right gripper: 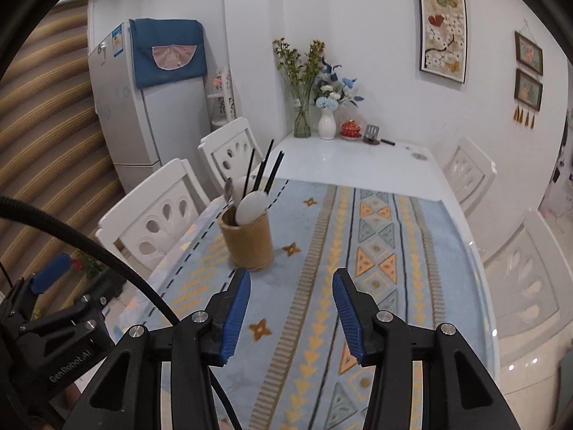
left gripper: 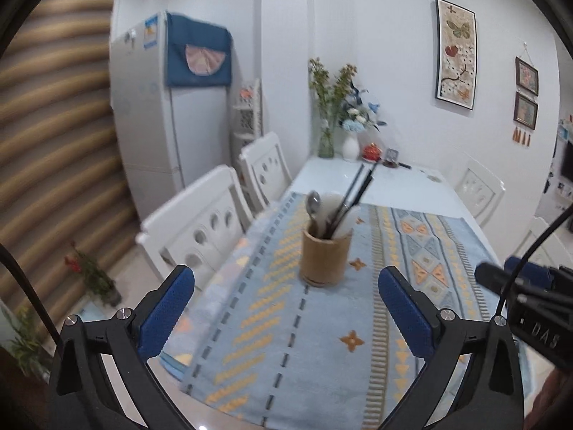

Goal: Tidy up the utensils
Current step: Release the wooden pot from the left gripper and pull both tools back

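Bamboo utensil holder (left gripper: 325,258), standing on the patterned table runner (left gripper: 304,340), is already holding chopsticks (left gripper: 358,186), a metal spoon (left gripper: 313,202) and white spoons. Left gripper (left gripper: 286,313) and right gripper (right gripper: 292,317) are hovering near the holder, jaws apart and empty. Sorting appears finished; withdrawal likely follows. Utensil lower ends are hidden inside the holder.

We are in a home dining room: a white dining table (right gripper: 358,165) under a patterned blue cloth (right gripper: 358,251), white chairs (right gripper: 150,215) along its left side, a refrigerator (right gripper: 143,107) beyond them, flower vases (right gripper: 326,123) at the table's far end, framed pictures (right gripper: 443,23) on the wall behind.
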Demonstrator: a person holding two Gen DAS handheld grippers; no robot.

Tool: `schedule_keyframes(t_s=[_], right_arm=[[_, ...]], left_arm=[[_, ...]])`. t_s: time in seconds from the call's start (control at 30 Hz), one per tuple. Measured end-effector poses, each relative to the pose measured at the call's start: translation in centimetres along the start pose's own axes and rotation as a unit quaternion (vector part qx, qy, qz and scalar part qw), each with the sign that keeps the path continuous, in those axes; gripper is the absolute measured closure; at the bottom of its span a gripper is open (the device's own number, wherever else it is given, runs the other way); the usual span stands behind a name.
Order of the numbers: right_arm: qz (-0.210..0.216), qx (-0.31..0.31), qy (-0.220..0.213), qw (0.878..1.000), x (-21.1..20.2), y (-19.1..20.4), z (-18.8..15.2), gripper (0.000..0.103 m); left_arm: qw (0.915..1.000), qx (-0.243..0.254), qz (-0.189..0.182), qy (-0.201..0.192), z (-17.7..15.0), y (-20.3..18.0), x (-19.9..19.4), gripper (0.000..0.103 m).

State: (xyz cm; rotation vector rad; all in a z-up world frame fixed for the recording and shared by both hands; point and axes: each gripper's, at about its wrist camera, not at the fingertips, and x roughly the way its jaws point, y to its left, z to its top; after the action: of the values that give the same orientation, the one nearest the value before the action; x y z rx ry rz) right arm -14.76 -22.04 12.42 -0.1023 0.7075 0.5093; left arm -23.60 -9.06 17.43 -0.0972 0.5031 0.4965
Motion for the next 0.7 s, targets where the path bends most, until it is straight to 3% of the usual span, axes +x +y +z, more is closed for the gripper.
schedule_keyframes(t_s=[0.17, 0.4, 0.7], right_arm=[[-0.006, 0.009, 0.022, 1.000, 0.9, 0.6, -0.8, 0.057], [-0.017, 0.043, 0.054, 0.997, 4.0, 0.1, -0.2, 0.057], [-0.051, 0.061, 0.083, 0.993, 8.2, 0.3, 1.1, 0.057]], left_arm=[[0.9968, 0.067, 0.043, 0.009, 0.2, -1.4, 1.0, 0.000], [0.9948, 0.092, 0.011, 0.040, 0.4, -1.9, 4.3, 0.000], [0.9925, 0.096, -0.004, 0.076, 1.8, -1.0, 10.2, 0.000]])
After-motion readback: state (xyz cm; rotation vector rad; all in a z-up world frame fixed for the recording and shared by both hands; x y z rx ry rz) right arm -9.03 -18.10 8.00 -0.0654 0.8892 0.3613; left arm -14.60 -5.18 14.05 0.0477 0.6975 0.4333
